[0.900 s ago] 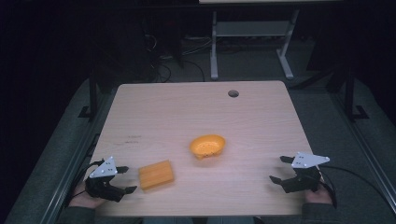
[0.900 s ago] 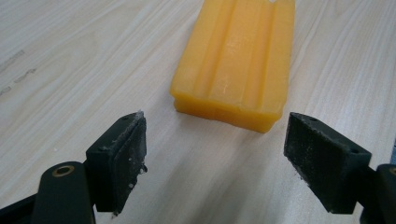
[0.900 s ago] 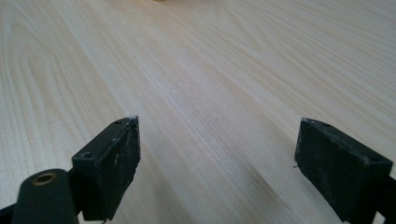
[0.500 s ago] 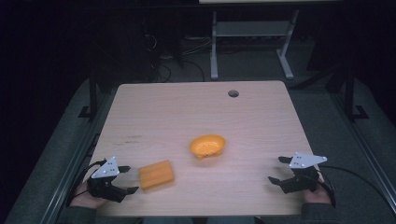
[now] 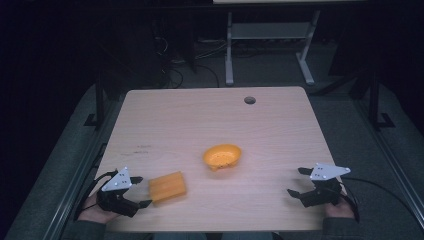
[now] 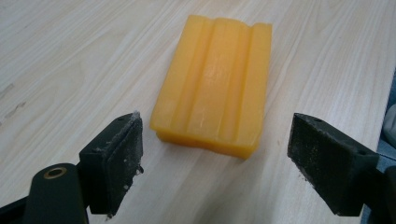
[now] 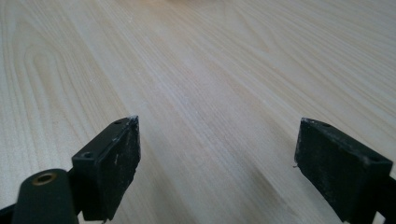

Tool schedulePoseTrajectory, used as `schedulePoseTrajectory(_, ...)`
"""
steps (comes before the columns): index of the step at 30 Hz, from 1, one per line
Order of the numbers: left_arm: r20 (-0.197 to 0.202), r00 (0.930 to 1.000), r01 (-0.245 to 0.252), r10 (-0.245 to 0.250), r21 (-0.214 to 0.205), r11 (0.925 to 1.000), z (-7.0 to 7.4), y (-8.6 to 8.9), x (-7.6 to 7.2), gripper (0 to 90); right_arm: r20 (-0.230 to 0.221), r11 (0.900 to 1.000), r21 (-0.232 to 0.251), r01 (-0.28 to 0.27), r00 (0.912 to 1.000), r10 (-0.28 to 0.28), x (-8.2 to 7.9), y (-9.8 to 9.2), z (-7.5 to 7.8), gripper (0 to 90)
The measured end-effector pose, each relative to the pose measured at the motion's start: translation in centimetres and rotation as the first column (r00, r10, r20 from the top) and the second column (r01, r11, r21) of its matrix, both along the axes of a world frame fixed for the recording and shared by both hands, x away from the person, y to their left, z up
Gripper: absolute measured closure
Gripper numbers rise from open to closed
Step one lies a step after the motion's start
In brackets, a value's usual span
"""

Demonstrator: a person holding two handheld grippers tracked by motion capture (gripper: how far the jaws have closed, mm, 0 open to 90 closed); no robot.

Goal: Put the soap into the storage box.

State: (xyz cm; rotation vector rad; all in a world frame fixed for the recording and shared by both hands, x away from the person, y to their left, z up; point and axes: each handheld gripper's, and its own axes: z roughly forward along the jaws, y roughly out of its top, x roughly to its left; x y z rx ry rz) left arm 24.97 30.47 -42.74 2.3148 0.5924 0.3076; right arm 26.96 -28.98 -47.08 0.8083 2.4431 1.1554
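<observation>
Approaching the orange block (image 6: 215,79), I had my left gripper (image 5: 134,191) just beside its near end, jaws wide apart and flanking that end without touching it. The block lay flat on the wooden table (image 5: 210,120), ribbed face up, near the front edge. Compared with the frame 0.9 s back, the left gripper had crept a little closer to the block; the block itself had not shifted. I judged this the last of the approach, with a grasp of the block the likely next step. An orange bowl (image 5: 223,156) stood beyond the block and to its right, well apart, unmoved from the earlier frame. My right gripper (image 5: 299,182) rested far to the right of the block, jaws apart over bare wood, drawn back slightly toward the table edge.
</observation>
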Motion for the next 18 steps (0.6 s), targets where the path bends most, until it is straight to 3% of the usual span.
schedulePoseTrajectory(18, 0.043, 0.9976, 0.053, -0.054, 0.028, 0.9982, 0.9, -2.4, 0.6, 17.5, 0.0, 1.0, 0.002, -0.003, 1.0, 0.003, 0.0, 0.0, 0.1, 13.7)
